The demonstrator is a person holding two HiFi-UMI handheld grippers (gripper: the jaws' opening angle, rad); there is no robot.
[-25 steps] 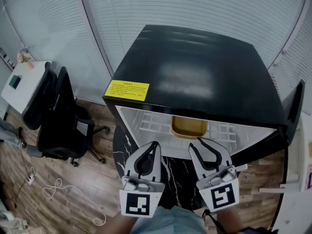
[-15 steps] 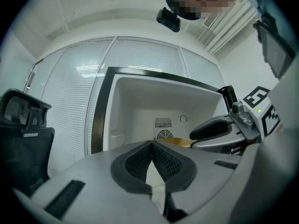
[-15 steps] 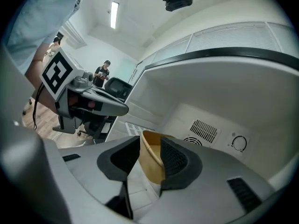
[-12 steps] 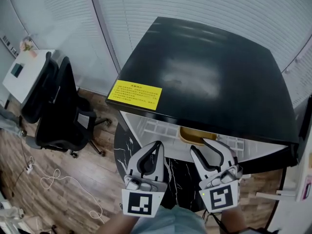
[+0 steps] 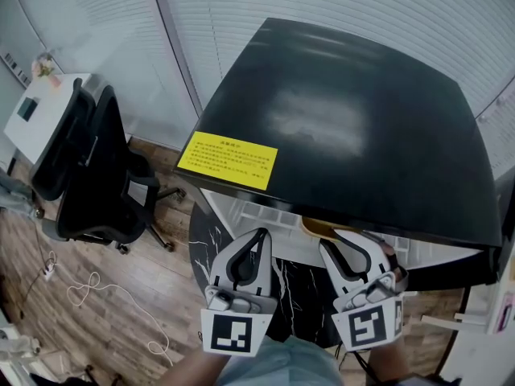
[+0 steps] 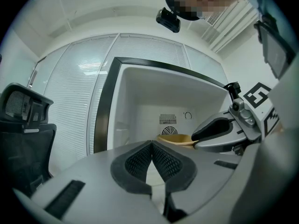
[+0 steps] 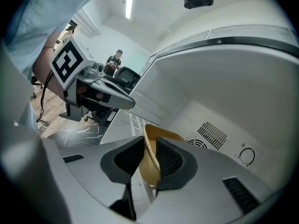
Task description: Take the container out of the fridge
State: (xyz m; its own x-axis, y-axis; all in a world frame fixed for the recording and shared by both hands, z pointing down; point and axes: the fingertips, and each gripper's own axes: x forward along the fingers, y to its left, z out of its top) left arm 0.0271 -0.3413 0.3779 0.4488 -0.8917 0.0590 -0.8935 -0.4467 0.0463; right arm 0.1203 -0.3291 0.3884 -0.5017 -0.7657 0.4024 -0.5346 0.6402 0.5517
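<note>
The black mini fridge stands open, with its white inside facing me. A tan container sits on the fridge shelf, mostly hidden under the fridge top in the head view. My right gripper reaches into the fridge with its jaws closing. Its pads straddle the container's near wall, one inside and one outside, and press on it. My left gripper hangs beside it at the fridge mouth, shut with nothing between its pads. From there the container shows just ahead and to the right.
A yellow label sits on the fridge top's front left corner. A black office chair and a white desk stand to the left on the wood floor. A white cable lies there. A dark marbled surface lies below the grippers.
The view has moved forward over the fridge, so its top now hides most of the container. Both grippers have moved in toward the fridge, and the right one has reached the container.
</note>
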